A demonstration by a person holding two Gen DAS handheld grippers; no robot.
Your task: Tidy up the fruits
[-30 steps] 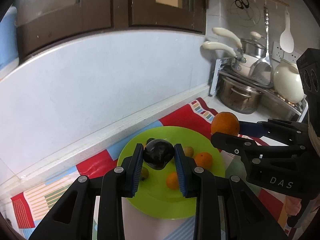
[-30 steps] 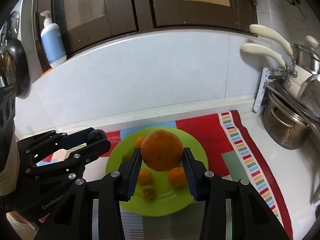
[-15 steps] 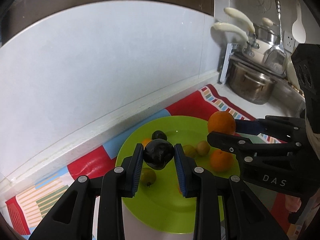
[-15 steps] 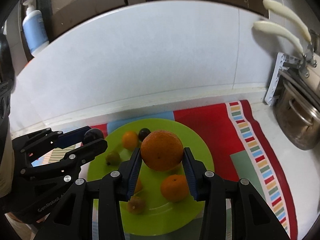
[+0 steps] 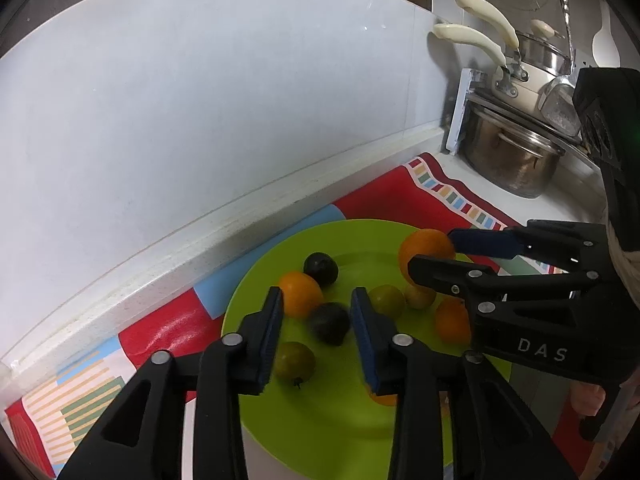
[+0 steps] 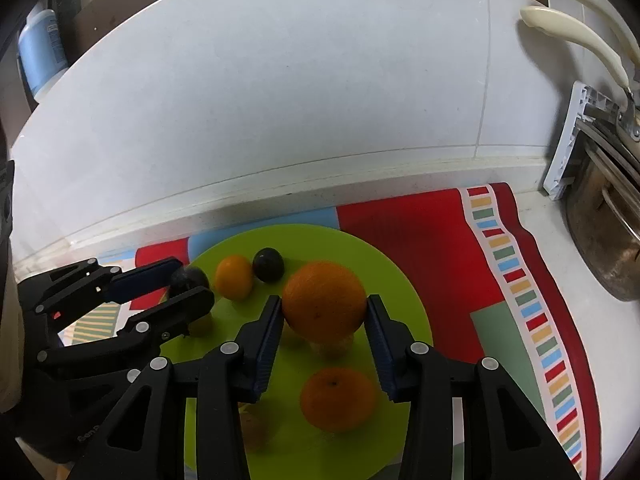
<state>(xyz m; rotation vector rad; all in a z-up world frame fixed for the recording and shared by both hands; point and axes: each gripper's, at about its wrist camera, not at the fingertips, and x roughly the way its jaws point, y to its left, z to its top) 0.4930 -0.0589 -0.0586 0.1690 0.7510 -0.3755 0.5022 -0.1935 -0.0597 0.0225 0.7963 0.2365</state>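
A lime green plate point(image 5: 344, 432) lies on a striped mat and holds several small oranges, green fruits and a dark plum point(image 5: 320, 268). My left gripper point(image 5: 318, 332) is open; a second dark plum point(image 5: 330, 322) sits between its pads, low over the plate, touching neither pad. In the right wrist view the left gripper point(image 6: 188, 286) shows that plum point(image 6: 188, 278) at its tips. My right gripper point(image 6: 324, 334) is shut on a large orange point(image 6: 324, 304), held just above the plate point(image 6: 384, 276). The orange also shows in the left wrist view point(image 5: 426, 250).
A colourful mat point(image 6: 448, 248) covers the white counter. A steel pot point(image 5: 512, 160) and a rack with cream-handled pans point(image 5: 516, 64) stand at the right. A white backsplash wall point(image 5: 200, 120) rises behind the plate. A blue soap bottle point(image 6: 40, 52) stands on the ledge, upper left.
Both grippers moved down and closer to the plate. The left gripper's pads opened wider and released the dark plum, which dropped lower between them. The right gripper still grips the orange.
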